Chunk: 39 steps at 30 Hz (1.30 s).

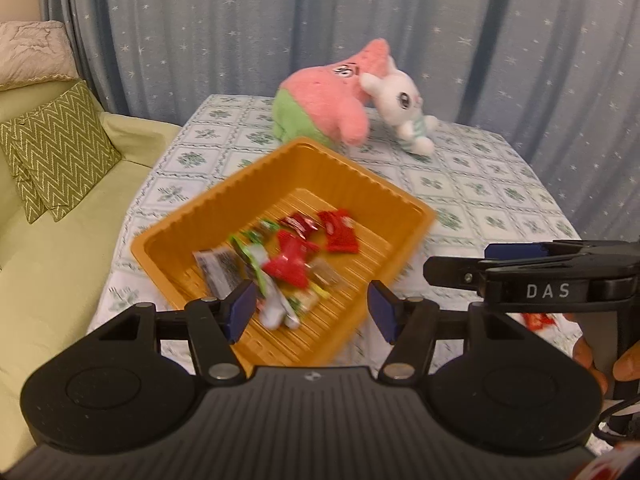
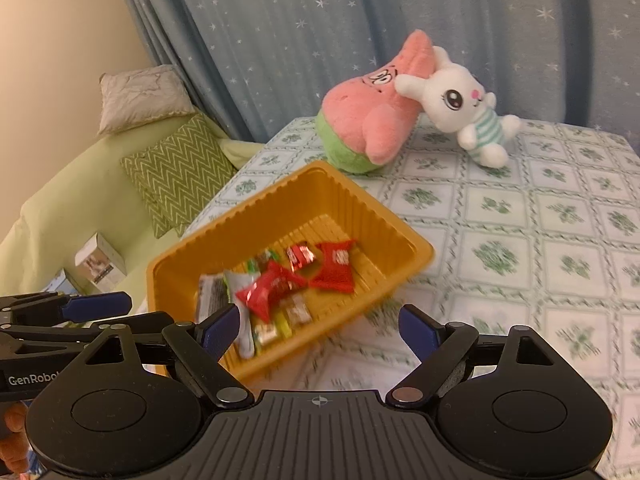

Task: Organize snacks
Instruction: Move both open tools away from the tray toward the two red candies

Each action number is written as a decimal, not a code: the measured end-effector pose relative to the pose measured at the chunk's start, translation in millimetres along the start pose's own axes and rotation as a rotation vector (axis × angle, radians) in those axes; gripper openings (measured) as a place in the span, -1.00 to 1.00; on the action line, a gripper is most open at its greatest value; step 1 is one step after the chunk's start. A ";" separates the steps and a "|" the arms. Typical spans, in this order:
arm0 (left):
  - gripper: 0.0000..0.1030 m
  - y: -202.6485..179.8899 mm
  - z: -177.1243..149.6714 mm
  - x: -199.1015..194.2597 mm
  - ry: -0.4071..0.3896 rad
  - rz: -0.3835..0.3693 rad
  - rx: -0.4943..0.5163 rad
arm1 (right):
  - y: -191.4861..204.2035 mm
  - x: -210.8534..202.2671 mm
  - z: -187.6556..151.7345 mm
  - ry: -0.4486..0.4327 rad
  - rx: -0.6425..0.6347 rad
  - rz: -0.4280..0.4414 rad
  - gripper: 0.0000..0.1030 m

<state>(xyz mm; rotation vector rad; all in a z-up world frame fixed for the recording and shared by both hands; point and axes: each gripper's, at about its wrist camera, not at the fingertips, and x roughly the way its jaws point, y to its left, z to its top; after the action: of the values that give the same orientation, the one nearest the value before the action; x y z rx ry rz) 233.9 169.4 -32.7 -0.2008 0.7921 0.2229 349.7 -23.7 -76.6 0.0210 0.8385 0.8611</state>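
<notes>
Pink plush (image 2: pixel 372 120) touching white bunny (image 2: pixel 464 112) behind orange tray (image 2: pixel 224 232); sofa (image 1: pixel 60 248) beside.

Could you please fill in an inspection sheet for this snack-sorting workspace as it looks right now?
Surface: table under a green floral cloth.
Job's things: orange tray holding wrapped snacks; another red wrapper lies outside it.
Clutter: pink plush and white bunny plush leaning together.
Grippers: left tongs and right tongs open, nothing between.
Cables: nothing seen.
Surroundings: starry curtain, sofa with zigzag cushion.
</notes>
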 end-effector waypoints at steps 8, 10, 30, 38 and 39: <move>0.15 -39.6 -30.4 -23.6 0.017 -0.015 0.014 | -18.3 -42.7 -39.5 0.029 -0.002 -0.017 0.68; 0.15 -49.0 -37.7 -27.3 0.023 -0.020 0.018 | -24.1 -51.2 -47.9 0.039 0.003 -0.021 0.68; 0.15 -136.7 -82.6 -30.9 0.097 -0.099 0.092 | -97.4 -114.5 -120.5 0.113 0.073 -0.115 0.68; 0.15 -159.2 -84.6 -18.3 0.115 -0.126 0.124 | -129.6 -127.0 -134.5 0.122 0.129 -0.176 0.68; 0.15 -161.3 -84.4 -16.5 0.115 -0.128 0.128 | -133.1 -128.1 -135.7 0.120 0.137 -0.185 0.68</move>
<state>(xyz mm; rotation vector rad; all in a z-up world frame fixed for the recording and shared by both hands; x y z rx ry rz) 209.1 -9.0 -63.3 -0.1436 0.9011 0.0391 302.0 -240.8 -132.4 0.0114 0.9946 0.6349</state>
